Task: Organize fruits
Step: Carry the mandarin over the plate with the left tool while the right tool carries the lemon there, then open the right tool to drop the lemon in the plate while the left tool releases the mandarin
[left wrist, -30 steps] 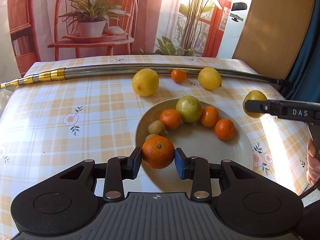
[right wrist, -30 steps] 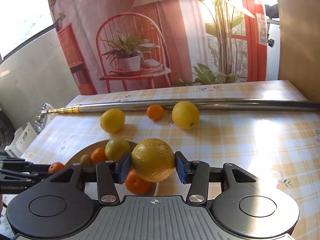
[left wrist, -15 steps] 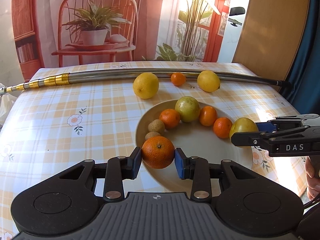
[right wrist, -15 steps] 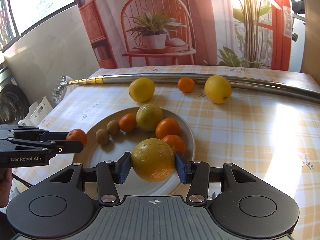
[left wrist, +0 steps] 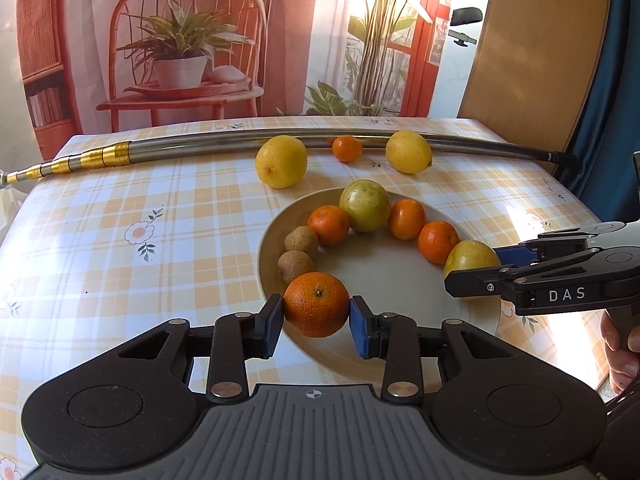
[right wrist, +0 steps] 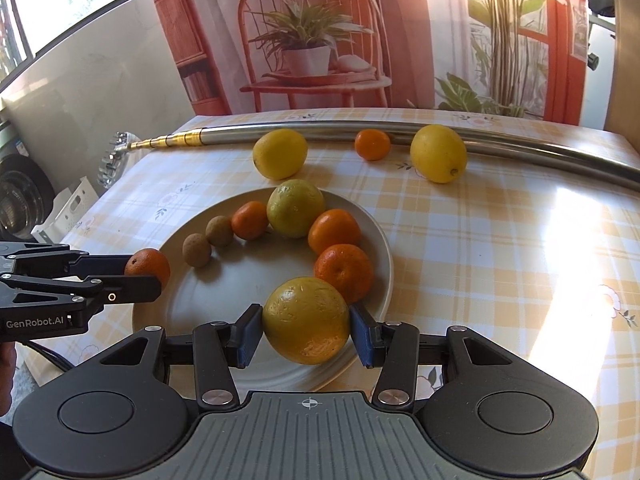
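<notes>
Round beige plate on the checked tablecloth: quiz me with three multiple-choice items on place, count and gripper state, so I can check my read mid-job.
1. Where does the small orange mandarin off the round beige plate lie?
A. between the two yellow lemons, by the steel pole
B. in the plate's middle
C. under the left gripper

2. How many small brown round fruits lie on the plate?
A. none
B. two
C. five

3. What does the right gripper grip?
A. nothing, jaws wide
B. the steel pole
C. a large yellow-orange citrus fruit

Answers:
1 A: it sits between the lemons, just before the pole.
2 B: two lie side by side at the left rim.
3 C: its blue pads flank the citrus fruit; the left gripper likewise flanks an orange.
</notes>
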Tool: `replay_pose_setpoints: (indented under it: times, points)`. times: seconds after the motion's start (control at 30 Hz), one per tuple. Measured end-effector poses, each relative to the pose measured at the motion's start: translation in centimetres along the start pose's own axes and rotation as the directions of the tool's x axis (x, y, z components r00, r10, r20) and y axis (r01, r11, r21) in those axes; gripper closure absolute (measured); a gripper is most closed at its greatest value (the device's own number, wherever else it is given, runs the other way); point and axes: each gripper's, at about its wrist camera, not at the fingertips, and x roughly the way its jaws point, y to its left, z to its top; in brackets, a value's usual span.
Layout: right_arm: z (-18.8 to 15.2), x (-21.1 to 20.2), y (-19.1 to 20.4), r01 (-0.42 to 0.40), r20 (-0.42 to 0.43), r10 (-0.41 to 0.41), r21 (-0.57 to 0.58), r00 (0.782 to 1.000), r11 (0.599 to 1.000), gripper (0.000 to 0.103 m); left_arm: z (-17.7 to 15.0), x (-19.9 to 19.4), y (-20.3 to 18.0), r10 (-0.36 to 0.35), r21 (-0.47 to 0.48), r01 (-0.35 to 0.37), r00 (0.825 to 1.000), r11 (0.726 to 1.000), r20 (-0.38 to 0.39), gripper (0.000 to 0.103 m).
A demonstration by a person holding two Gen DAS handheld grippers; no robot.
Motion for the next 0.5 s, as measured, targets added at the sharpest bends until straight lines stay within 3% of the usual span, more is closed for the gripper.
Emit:
replay_pose_setpoints:
  times: [0.37, 0.5]
  points:
    - [-0.11, -0.54, 0.23, 0.038, 0.047, -0.037, -0.015, 0.998, 0.999, 0.058, -0.22, 0.24, -0.05, 0.01, -0.004, -0.01, 1.0, 1.0, -0.011, 0.065]
    - [-0.09, -0.9, 0.54, 0.073, 0.081, -0.07, -0.037, 0.994, 0.997, 0.049, -0.23, 0.24, -0.25, 0.013, 0.005, -0.013, 1.0, 1.0, -0.012, 0.065]
